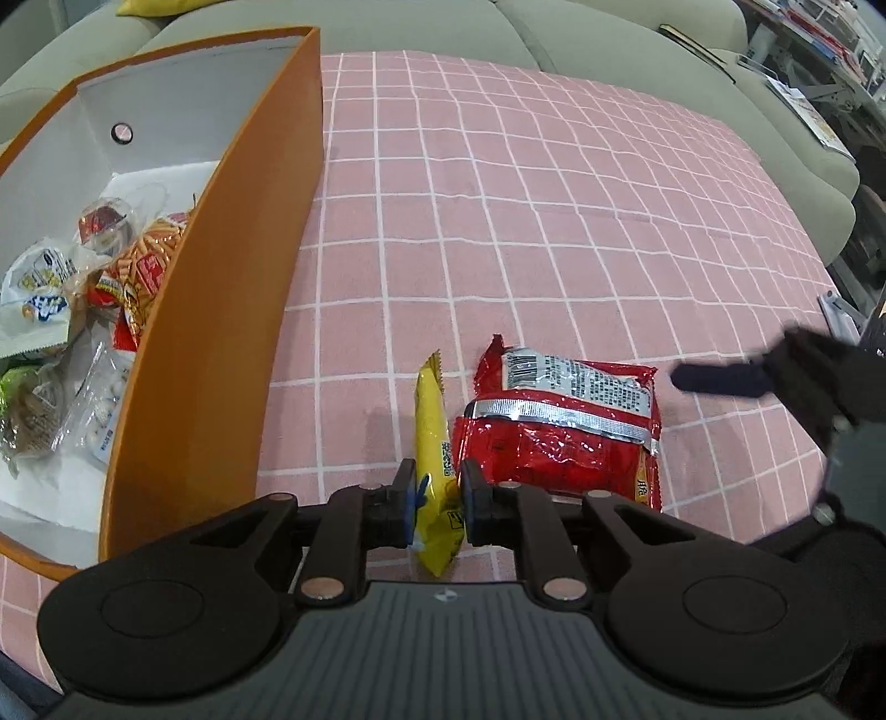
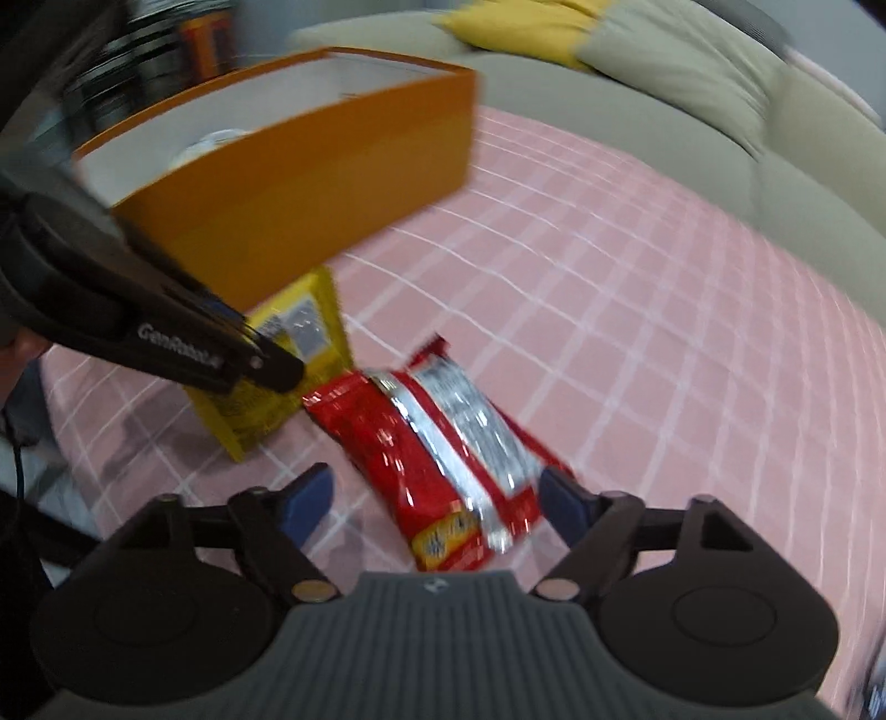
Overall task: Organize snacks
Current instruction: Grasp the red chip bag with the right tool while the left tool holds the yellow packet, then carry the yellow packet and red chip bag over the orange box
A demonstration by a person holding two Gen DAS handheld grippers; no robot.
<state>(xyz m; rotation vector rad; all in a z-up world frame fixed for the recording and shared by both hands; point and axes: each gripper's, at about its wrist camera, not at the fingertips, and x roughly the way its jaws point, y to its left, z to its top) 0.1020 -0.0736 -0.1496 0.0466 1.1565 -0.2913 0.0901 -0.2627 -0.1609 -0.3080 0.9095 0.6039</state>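
Note:
A yellow snack packet stands on edge on the pink checked cloth, and my left gripper is shut on its lower part. Right beside it lies a red foil packet, back side up. In the right wrist view my right gripper is open and straddles the red packet, with the left pad clear of it. The left gripper pinches the yellow packet just behind. One right finger shows at the left wrist view's right edge. An orange box on the left holds several snacks.
The orange box has tall walls and a white inside, close to the left of the packets. A grey-green sofa with a yellow cushion runs behind the cloth. Shelves with books and papers stand at the far right.

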